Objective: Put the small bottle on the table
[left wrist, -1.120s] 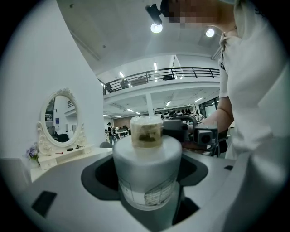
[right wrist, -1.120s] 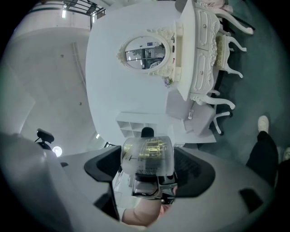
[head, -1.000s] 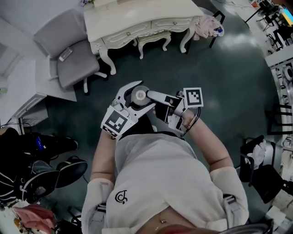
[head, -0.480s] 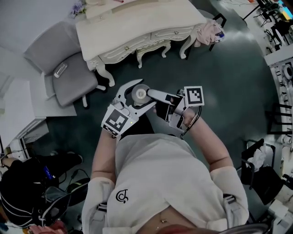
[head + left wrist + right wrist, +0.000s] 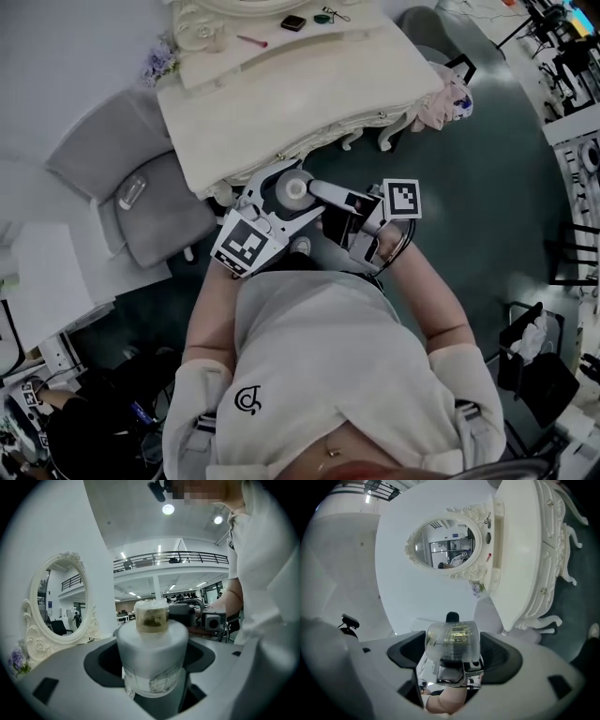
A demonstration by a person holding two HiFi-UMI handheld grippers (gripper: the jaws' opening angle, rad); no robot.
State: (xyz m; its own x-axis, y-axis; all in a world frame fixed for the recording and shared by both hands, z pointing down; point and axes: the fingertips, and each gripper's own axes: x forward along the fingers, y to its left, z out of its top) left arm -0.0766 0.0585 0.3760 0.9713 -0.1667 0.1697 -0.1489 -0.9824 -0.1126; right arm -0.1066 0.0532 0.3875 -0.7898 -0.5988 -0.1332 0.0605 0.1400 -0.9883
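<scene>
The small bottle (image 5: 293,190) is held in the air between both grippers, in front of my chest and just short of the cream dressing table (image 5: 309,84). My left gripper (image 5: 281,195) is shut on its white body (image 5: 152,653), and the translucent cap points away. My right gripper (image 5: 323,195) comes in from the right and is shut on the cap end (image 5: 452,641). In each gripper view the bottle fills the gap between the jaws, with the other gripper just behind it.
An oval mirror (image 5: 445,545) stands at the table's back, with a small black object (image 5: 293,22), a pink pen (image 5: 251,41) and flowers (image 5: 155,67) near it. A grey chair (image 5: 141,187) stands to the left. A pink cloth (image 5: 436,98) hangs by the table's right end.
The table has come much nearer and now lies just beyond the grippers. Both grippers stay together on the bottle, with no change in grip.
</scene>
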